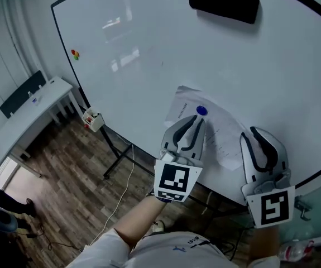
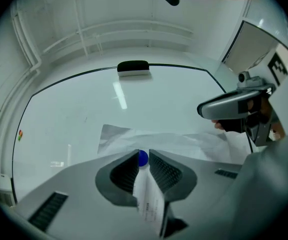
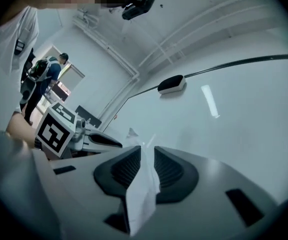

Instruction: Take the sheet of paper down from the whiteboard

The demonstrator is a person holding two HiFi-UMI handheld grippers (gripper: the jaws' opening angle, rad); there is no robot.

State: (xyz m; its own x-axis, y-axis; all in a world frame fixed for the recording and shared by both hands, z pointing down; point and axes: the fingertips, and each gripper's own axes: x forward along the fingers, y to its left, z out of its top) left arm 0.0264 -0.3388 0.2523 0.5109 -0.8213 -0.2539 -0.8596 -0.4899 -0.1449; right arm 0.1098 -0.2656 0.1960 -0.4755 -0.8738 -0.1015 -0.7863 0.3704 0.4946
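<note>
Down low on the whiteboard (image 1: pixel 149 43), the sheet of paper (image 1: pixel 221 138), crumpled and pinned under a blue magnet (image 1: pixel 201 110). Right at that magnet, the left gripper (image 1: pixel 195 121), fingers slightly apart, a fold of the sheet standing loose in the gap, not squeezed. At the sheet's other side, the right gripper (image 1: pixel 255 132), fingers likewise parted, a rumpled edge between them, no clamp on it. High on the board, a black eraser (image 1: pixel 224 1). Off to the left, a white desk (image 1: pixel 32 108) on wood flooring.
</note>
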